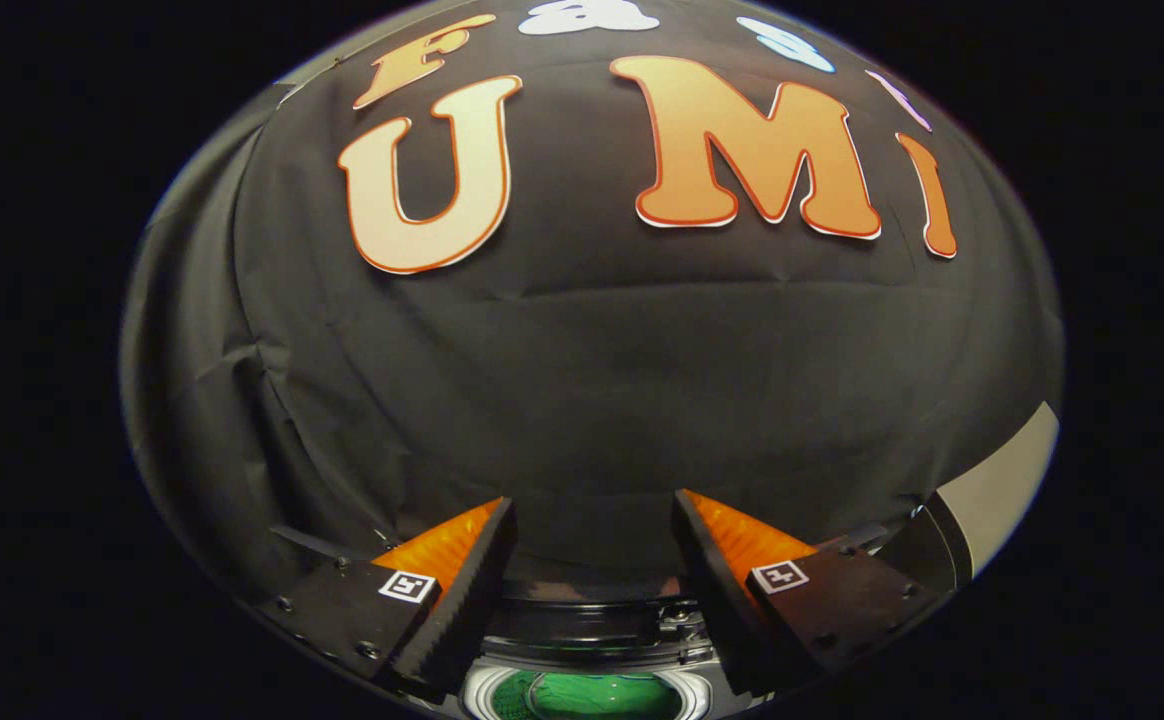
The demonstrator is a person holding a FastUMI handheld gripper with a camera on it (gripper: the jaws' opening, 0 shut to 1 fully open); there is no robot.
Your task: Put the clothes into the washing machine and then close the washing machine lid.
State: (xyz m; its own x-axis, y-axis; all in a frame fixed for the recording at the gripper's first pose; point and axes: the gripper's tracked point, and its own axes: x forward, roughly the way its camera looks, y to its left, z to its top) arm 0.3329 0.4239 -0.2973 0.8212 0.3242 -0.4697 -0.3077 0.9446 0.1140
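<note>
Black booth cloth fills the background. Claw [594,560] stands open and empty; washing machine [592,640] sits at 6 o'clock between its fingers, green clothes [592,697] inside. Risk: lid left unclosed, being unsighted.

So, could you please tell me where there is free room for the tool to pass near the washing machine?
The tool is open, nothing between its fingers, and the gap looks onto bare booth wall. Below that gap lies the washing machine, its round opening showing something green inside. It is tighter beside the right finger, where a pale panel stands.
</note>
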